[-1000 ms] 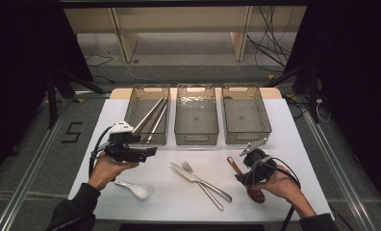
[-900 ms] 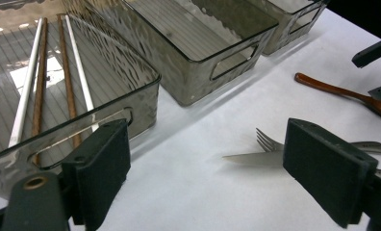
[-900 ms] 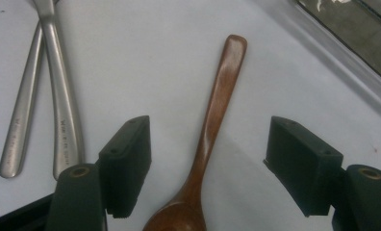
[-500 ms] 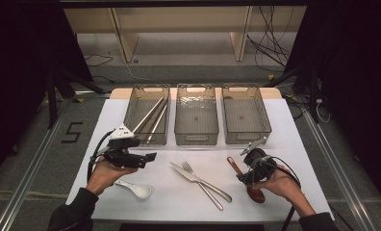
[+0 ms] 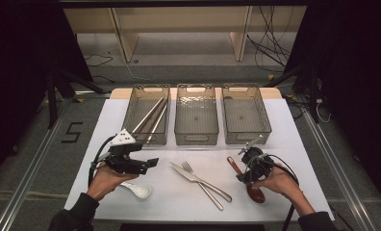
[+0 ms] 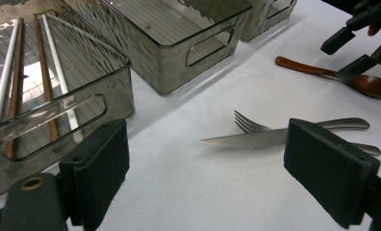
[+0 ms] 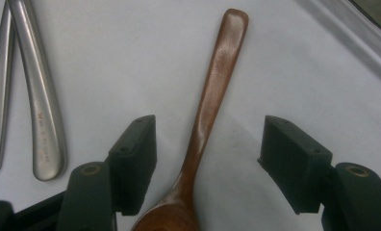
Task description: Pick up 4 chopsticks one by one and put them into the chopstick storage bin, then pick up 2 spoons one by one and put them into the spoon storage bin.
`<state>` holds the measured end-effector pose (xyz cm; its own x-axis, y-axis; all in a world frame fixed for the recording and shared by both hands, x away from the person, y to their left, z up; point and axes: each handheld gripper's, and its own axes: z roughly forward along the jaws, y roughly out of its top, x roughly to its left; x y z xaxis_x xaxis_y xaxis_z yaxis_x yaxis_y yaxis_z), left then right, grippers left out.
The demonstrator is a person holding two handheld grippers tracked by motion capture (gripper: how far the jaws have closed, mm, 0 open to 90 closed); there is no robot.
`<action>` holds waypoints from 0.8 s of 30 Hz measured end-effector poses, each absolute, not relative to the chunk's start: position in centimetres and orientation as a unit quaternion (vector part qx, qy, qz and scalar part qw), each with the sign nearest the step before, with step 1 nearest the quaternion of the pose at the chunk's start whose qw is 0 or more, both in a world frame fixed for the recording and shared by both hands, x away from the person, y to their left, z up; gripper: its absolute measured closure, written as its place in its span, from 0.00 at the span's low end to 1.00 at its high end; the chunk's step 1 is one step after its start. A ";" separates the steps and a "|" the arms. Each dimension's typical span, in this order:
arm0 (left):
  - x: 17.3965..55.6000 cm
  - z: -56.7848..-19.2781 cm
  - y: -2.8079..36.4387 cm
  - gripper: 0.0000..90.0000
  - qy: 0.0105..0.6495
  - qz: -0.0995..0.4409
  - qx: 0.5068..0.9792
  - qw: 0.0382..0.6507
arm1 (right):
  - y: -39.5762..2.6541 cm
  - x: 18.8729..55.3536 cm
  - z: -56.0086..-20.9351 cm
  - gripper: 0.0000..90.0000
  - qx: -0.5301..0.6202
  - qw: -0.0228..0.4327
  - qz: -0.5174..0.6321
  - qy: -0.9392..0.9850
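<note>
Wooden spoon (image 7: 205, 115) flat on the white table (image 5: 294, 144) at lower right of the high view, right gripper (image 5: 248, 166) straddling its neck — fingers (image 7: 133, 159) apart, just closing, not touching, left gripper (image 5: 147, 163) at lower left — fingers wide, empty.

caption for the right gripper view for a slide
Right gripper with open jaws straddling the brown wooden spoon on the white table, pads not yet touching, beside two steel handles.
</note>
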<state>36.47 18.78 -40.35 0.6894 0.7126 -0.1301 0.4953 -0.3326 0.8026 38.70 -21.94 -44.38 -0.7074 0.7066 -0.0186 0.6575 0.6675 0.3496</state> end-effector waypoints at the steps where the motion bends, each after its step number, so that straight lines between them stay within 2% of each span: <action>1: 36.4 -40.4 18.8 0.17 0.374 0.123 0.807 0.440 | -21.9 38.7 -44.4 0.43 0.374 0.076 0.158 0.911; 12: 35.7 -40.1 18.6 0.17 0.369 0.120 0.804 0.451 | -21.5 38.9 -44.8 0.50 0.373 0.067 0.140 0.915; 24: 35.2 -40.2 18.3 0.17 0.359 0.121 0.810 0.448 | -21.6 39.5 -45.2 0.65 0.377 0.053 0.124 0.917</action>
